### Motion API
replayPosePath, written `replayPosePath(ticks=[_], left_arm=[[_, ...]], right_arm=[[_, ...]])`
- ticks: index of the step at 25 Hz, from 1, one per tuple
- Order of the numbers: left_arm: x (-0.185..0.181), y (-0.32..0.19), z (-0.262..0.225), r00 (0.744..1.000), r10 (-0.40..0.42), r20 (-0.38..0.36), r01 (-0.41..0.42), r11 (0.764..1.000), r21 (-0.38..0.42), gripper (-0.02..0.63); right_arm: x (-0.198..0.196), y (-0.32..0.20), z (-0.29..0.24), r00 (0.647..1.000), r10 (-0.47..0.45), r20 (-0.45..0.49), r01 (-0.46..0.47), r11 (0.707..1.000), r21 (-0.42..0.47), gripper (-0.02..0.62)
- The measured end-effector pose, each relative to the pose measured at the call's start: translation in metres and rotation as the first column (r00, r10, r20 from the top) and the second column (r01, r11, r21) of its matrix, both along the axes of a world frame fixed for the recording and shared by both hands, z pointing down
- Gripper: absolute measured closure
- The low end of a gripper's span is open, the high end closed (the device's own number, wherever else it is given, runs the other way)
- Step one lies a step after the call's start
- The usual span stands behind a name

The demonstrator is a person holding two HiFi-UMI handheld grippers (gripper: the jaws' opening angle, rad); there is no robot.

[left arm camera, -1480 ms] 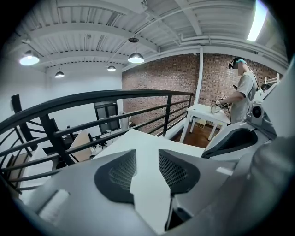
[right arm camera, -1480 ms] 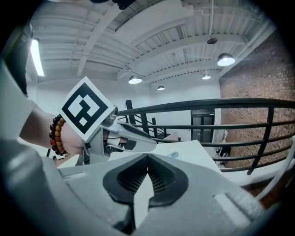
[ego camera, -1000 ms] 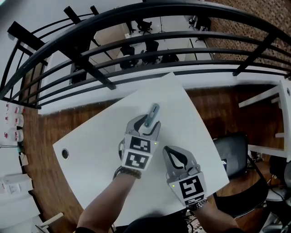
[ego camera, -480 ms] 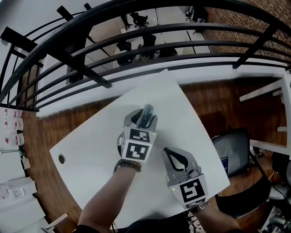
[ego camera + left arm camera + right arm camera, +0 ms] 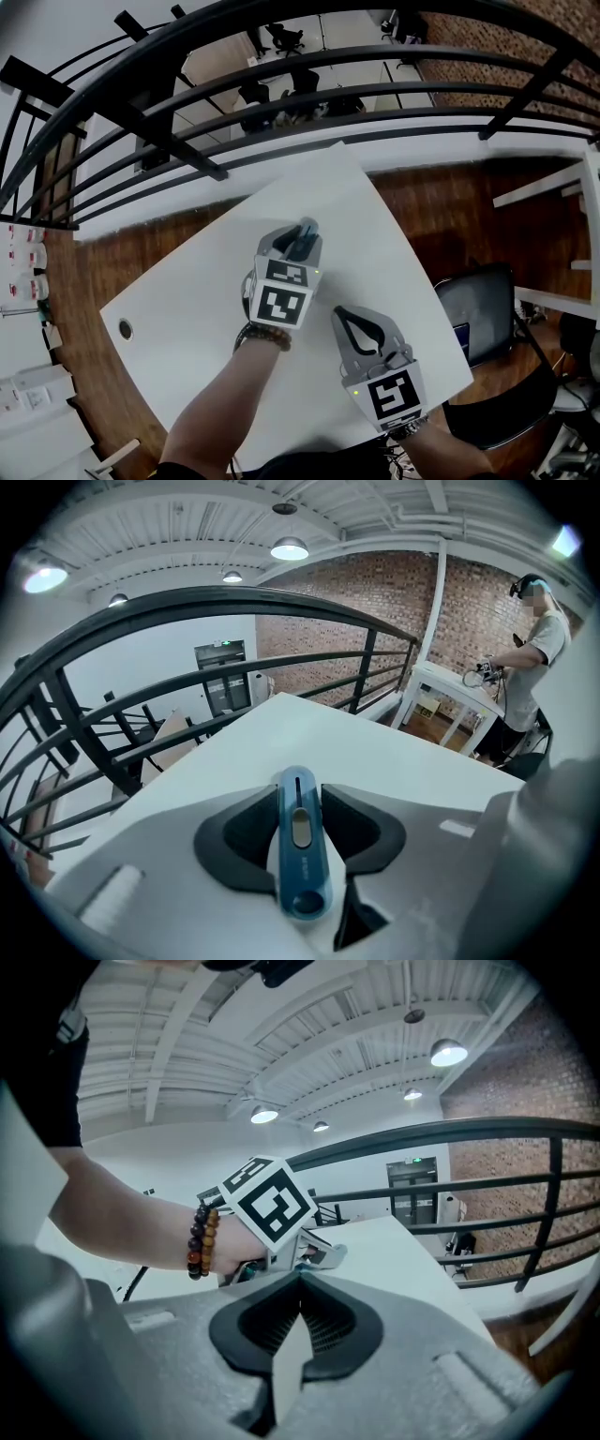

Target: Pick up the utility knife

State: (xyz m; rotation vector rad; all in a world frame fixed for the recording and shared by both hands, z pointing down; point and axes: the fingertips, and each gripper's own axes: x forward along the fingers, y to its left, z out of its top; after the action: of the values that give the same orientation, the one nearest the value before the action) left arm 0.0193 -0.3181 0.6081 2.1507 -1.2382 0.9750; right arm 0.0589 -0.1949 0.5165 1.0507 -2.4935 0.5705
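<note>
a black railing [image 5: 281, 89] of curved bars arcs across the far side of the scene, with wooden floor [image 5: 441, 216] below it and round the white table [image 5: 187, 309], which stands cornerwise with one corner pointing at the railing. over the middle of the table the left gripper [image 5: 298, 240] points steeply down toward that far corner, its marker cube facing up. just nearer and to the right, the right gripper [image 5: 345, 317] hovers low over the tabletop, well apart from the knife; in the right gripper view its dark pads are pressed together at the tips with nothing between them, and the left gripper's cube shows just beyond. the utility knife [image 5: 302, 855], slim and blue with a slot along its top and a round hole at its near end, lies flat on the table lengthwise between the left gripper's jaws. those jaws are closing, and in the left gripper view the two dark pads meet the knife's sides near its far end, pinching it. a bead bracelet [image 5: 202, 1241] of dark and amber beads circles the left wrist. a small round hole [image 5: 126, 329] sits in the table near its left corner.
</note>
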Motion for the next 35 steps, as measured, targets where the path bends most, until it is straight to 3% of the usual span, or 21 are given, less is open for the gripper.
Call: replayPosePath(ticks=[20, 35], left_arm=[[-0.005, 0.036, -0.053, 1.0, 0.017, 0.007, -0.017, 0.998, 0.068, 0.446], [-0.019, 0.122, -0.145, 0.998, 0.029, -0.054, -0.018, 0.981, 0.194, 0.446]], right_arm=[[-0.006, 0.029, -0.038, 1.0, -0.011, 0.004, 0.011, 0.998, 0.064, 0.603], [-0.025, 0.105, -0.103, 1.0, 0.022, -0.019, -0.019, 0.986, 0.164, 0.603]])
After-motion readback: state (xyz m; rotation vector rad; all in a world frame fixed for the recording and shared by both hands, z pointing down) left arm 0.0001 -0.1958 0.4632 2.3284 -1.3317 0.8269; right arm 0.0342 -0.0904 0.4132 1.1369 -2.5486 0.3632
